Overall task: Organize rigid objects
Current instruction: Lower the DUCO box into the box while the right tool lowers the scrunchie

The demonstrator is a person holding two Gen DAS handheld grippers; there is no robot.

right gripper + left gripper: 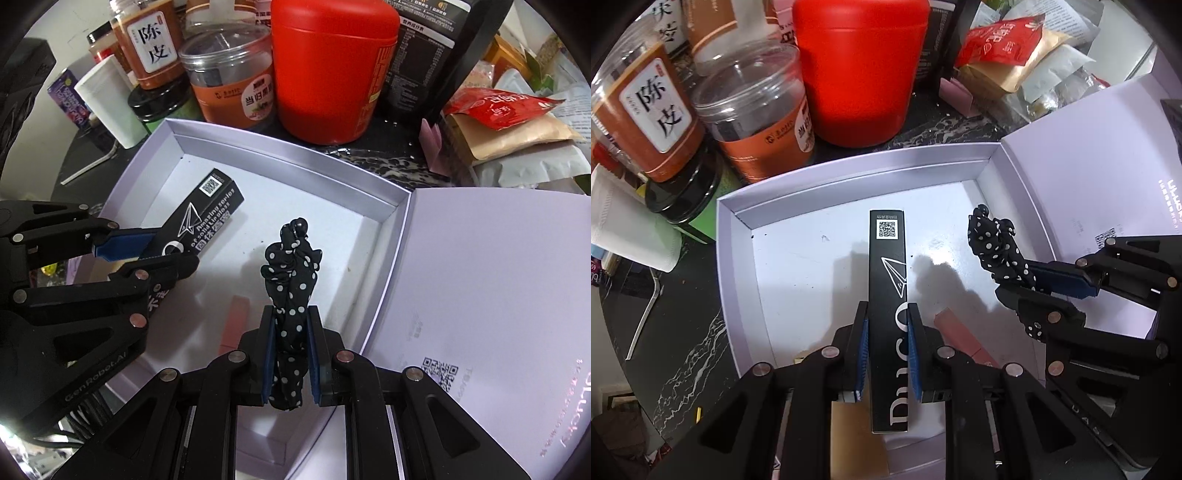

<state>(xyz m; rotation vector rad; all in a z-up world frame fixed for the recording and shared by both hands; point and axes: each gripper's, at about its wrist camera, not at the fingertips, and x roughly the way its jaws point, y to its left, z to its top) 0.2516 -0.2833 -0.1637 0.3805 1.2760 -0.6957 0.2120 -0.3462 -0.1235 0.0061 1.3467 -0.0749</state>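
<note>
Dark marbled desk (701, 354) carries your open white box (849, 173), crowded along its far side by a red canister (860, 70), a clear jar with an orange label (757, 114) and a jar of dried peel (646, 110), with red and tan pouches (506, 118) toward the far right corner. Your left gripper (886, 350) has its fingers closed tight on a long black lip-gloss carton (888, 295), which points out over the middle of the box floor. Your right gripper (290, 354) has its fingers clamped on a black polka-dot fabric scrunchie (291, 266), held above the right part of the box floor. A pink stick (234, 317) lies on the floor between them. The hinged lid (498, 277) lies open flat to the right.
</note>
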